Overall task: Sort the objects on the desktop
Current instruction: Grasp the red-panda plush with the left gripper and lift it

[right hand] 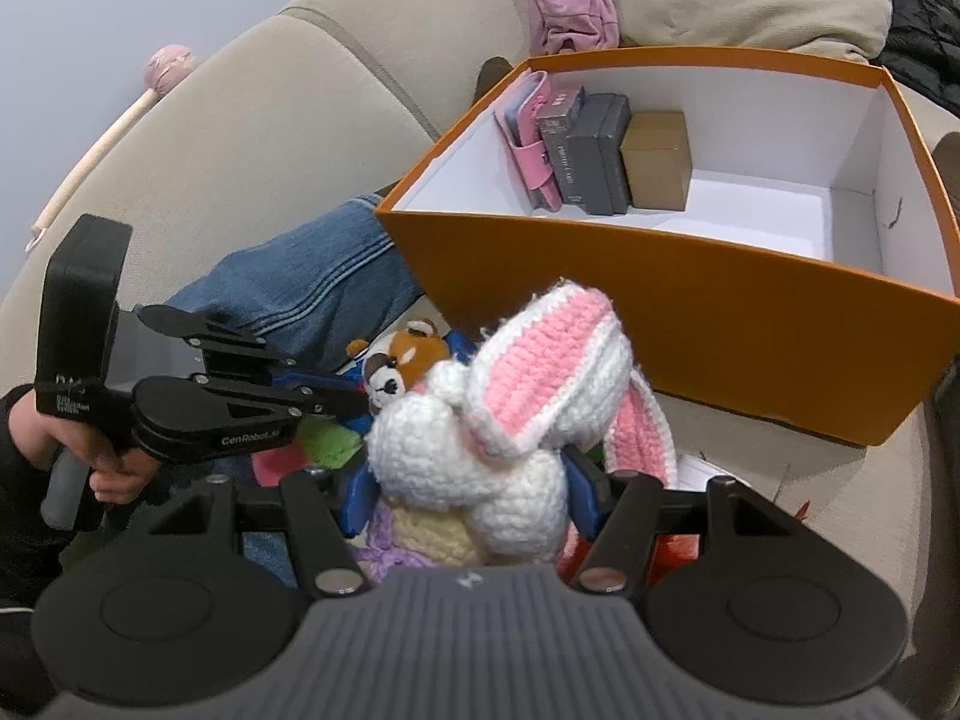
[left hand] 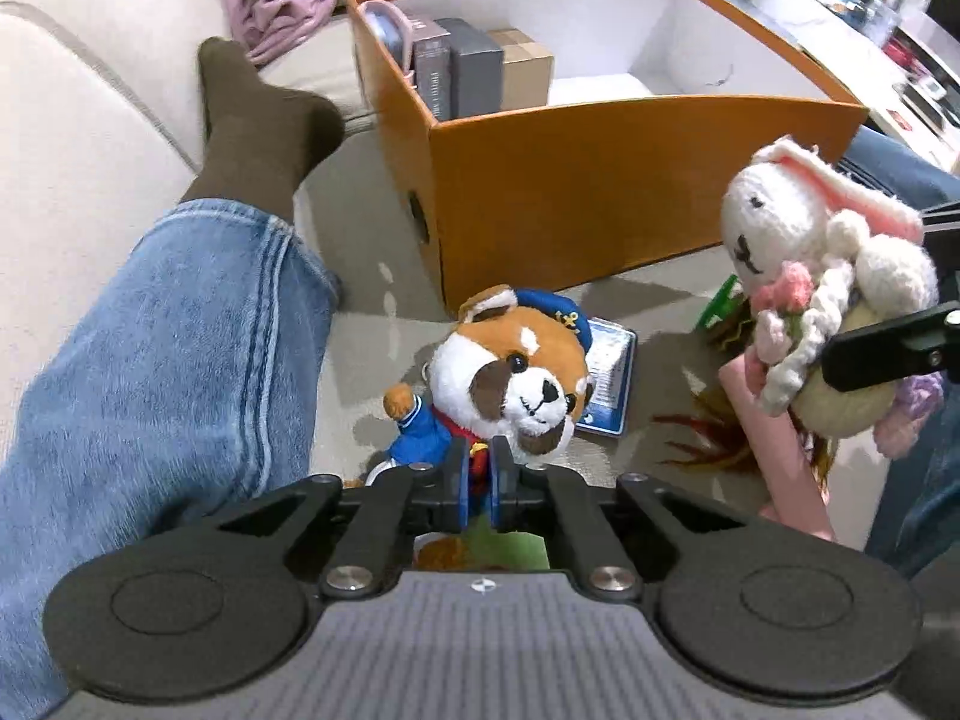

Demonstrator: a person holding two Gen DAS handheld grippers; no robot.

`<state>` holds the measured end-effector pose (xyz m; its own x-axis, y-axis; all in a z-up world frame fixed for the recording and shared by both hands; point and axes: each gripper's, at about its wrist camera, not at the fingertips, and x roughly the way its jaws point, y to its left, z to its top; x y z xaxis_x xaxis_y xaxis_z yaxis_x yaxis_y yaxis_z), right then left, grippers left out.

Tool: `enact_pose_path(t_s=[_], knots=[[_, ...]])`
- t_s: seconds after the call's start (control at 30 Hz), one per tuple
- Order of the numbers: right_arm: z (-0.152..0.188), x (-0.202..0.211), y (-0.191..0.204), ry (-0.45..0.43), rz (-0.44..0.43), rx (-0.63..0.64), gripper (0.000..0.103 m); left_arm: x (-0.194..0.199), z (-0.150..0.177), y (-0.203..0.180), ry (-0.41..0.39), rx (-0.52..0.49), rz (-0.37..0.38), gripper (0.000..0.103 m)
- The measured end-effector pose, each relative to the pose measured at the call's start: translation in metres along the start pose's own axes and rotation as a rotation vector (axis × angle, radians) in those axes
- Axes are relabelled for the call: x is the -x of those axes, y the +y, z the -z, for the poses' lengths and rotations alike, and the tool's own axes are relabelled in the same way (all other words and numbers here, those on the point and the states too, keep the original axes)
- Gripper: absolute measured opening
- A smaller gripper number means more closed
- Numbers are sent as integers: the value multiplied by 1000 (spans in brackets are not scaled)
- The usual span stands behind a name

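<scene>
Two soft toys are in hand at once. The red panda plush (left hand: 510, 372), in a blue sailor cap and blue jacket with a red scarf, sits just ahead of the left gripper (left hand: 478, 480), whose blue-padded jaws are drawn almost together on the toy's body below the chin — a narrow pinch on the cloth. In the right wrist view the same plush (right hand: 408, 360) shows only as a brown and white head beyond the left gripper (right hand: 336, 399).

The crocheted white rabbit (right hand: 498, 456), with pink-lined ears and a cream and lilac lower part, fills the right gripper (right hand: 468, 486); its jaws stand wide, one blue pad on each side of the rabbit's body, pressing it. Seen from the left wrist, the rabbit (left hand: 798, 276) is held up at the right edge, clear of the cushion, and carries a small pink knitted flower.

Under the panda lies a blue card (left hand: 612, 384) on the beige sofa seat (left hand: 372, 324), with bits of green, red and pink things nearby that I cannot identify.

Beyond both toys stands an orange box (left hand: 600, 180) with white inside walls. At its left end a pink case (right hand: 528, 138), two grey boxes (right hand: 588, 156) and a brown carton (right hand: 657, 159) stand in a row; the remaining floor is bare.

A leg in blue jeans (left hand: 150, 372) with a dark sock lies left of the box. A pink garment (right hand: 570, 6) is bunched on the sofa behind.
</scene>
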<state>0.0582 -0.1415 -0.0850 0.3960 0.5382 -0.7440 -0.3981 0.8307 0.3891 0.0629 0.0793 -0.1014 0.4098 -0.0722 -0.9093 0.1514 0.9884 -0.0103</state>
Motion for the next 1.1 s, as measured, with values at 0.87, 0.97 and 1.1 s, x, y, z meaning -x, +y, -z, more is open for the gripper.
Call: enact_pose_path(t_s=[0.87,0.97,1.1], knots=[[-3,-5,-10,14,10,-24,63,-10,-2,5,122,-54,106,44],[-6,-1,-8,-2,8,-9,63,11,0,16,40,52,129,44],[-13,11,0,-28,-10,41,63,46,13,29,-74,180,172,44]])
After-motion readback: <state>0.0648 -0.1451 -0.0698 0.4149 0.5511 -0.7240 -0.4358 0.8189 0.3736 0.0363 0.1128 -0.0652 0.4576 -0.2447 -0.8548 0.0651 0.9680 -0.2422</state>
